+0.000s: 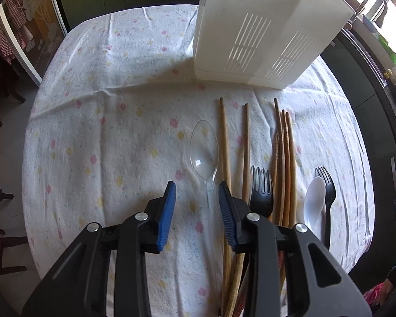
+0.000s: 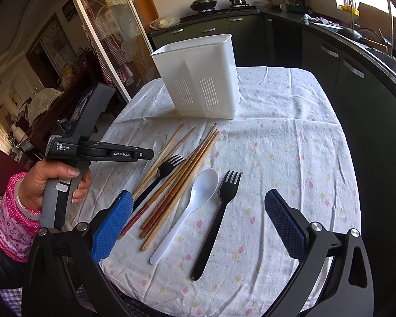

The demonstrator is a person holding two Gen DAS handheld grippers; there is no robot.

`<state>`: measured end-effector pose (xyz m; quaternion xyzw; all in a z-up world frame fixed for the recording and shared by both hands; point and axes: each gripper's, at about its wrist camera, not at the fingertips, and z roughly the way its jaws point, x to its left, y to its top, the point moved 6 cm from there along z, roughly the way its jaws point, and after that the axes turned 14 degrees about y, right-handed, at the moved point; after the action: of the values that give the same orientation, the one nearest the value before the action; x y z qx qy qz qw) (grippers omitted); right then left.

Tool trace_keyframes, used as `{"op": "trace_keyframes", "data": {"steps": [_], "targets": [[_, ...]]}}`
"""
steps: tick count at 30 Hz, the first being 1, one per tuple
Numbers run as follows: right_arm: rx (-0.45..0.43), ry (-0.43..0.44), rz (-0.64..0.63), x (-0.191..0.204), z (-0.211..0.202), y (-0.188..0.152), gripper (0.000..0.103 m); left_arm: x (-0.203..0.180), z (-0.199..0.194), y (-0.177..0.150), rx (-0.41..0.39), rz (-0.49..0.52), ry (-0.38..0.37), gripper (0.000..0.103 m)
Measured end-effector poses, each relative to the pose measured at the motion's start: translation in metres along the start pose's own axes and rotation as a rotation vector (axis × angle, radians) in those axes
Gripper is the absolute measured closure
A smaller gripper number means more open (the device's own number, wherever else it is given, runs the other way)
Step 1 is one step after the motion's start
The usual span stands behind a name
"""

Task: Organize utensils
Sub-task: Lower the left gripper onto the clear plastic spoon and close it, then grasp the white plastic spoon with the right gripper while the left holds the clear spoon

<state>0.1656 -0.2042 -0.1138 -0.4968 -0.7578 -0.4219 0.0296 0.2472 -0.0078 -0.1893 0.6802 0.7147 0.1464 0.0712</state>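
A white slotted utensil holder (image 1: 261, 31) stands at the far side of the table (image 2: 206, 79). Before it lie a clear plastic spoon (image 1: 204, 150), several wooden chopsticks (image 1: 285, 163) (image 2: 182, 177), two black forks (image 2: 219, 219) (image 2: 163, 171) and a white spoon (image 2: 190, 206) (image 1: 314, 203). My left gripper (image 1: 196, 192) is open, its jaws on either side of the clear spoon's handle, just above the cloth. My right gripper (image 2: 198, 208) is wide open and empty, above the near ends of the white spoon and the black fork.
The table carries a white flowered cloth (image 1: 113, 137). The left hand-held gripper (image 2: 92, 153) shows at the left in the right wrist view. Dark kitchen cabinets (image 2: 343, 79) run behind and to the right. A glass door (image 2: 111, 34) stands at the left.
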Motion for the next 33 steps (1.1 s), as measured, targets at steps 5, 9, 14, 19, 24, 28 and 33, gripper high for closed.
{"op": "trace_keyframes", "data": {"steps": [5,9,14,19,24,28,33], "targets": [[0.002,0.004,0.000,0.000,0.001,0.000,0.004,-0.009,0.006,0.001,0.008,0.025,0.028,0.083],[0.013,0.006,-0.003,-0.001,0.004,0.000,0.004,-0.019,0.012,0.005,0.006,0.041,0.052,0.092],[0.052,0.048,0.014,-0.001,0.018,-0.002,0.004,-0.019,0.013,0.006,0.003,0.047,0.045,0.093],[0.089,0.110,0.043,-0.002,0.038,0.003,0.005,0.000,0.009,0.002,-0.008,0.035,0.036,0.095],[0.151,0.059,0.062,-0.017,0.066,0.015,0.020,0.004,0.004,0.002,-0.019,0.035,0.023,0.095],[0.243,0.065,0.096,-0.031,0.093,0.014,0.035,0.005,0.000,-0.001,-0.027,0.051,0.019,0.095],[0.282,0.075,0.111,-0.037,0.113,0.013,0.042,0.008,-0.002,-0.004,-0.028,0.055,0.012,0.095]]}}
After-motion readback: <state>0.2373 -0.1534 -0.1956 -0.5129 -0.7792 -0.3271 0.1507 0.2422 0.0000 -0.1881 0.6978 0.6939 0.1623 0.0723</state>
